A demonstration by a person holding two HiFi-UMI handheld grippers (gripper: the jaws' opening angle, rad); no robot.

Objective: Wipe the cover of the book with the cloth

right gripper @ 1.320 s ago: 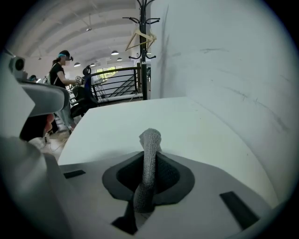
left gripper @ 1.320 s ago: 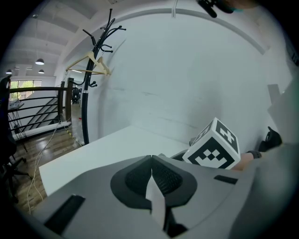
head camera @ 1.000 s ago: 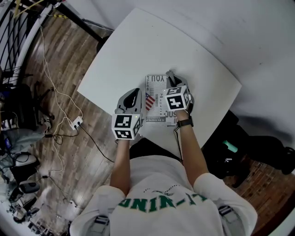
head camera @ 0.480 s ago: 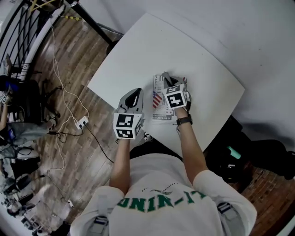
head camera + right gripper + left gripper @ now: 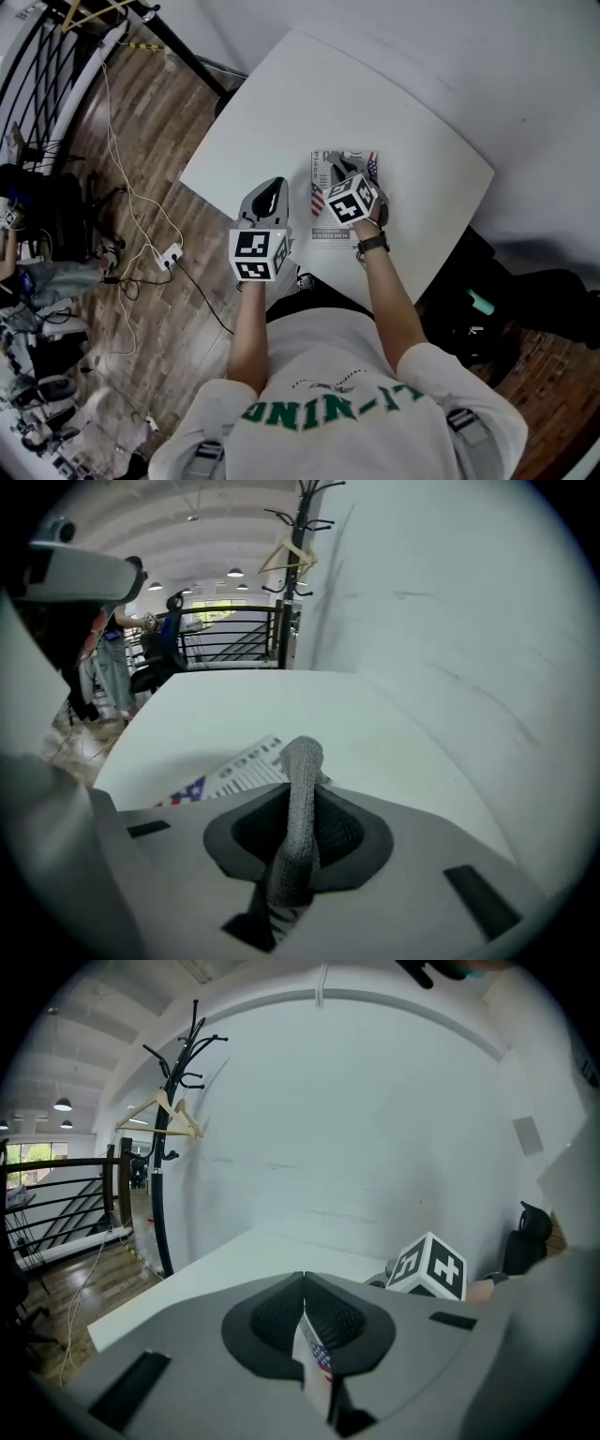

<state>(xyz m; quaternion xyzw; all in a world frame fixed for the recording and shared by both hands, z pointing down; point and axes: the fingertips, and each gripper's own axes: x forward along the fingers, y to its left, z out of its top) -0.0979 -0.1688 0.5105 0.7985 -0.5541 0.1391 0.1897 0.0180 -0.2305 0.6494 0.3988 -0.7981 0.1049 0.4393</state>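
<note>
The left tool (image 5: 303,1283) sits at the book's (image 5: 323,228) left edge, on the side nearest the person. Its jaws are pressed together on a thin printed edge of the book, where a small flag shows between the pads. The right tool (image 5: 300,803) is above the book's middle, its marker cube covering part of the cover in the head view. Its jaws are clamped on a grey knitted cloth (image 5: 302,761), which rises in a roll past the tips and hangs over the book's printed cover. The book lies flat on the white desk (image 5: 375,103), near the edge closest to the person, with a flag print along its left side. Past the book the desk runs bare to a white wall (image 5: 375,1129). Left of the book's far end, a black coat stand (image 5: 173,1101) with a wooden hanger (image 5: 159,1115) stands by that wall.
</note>
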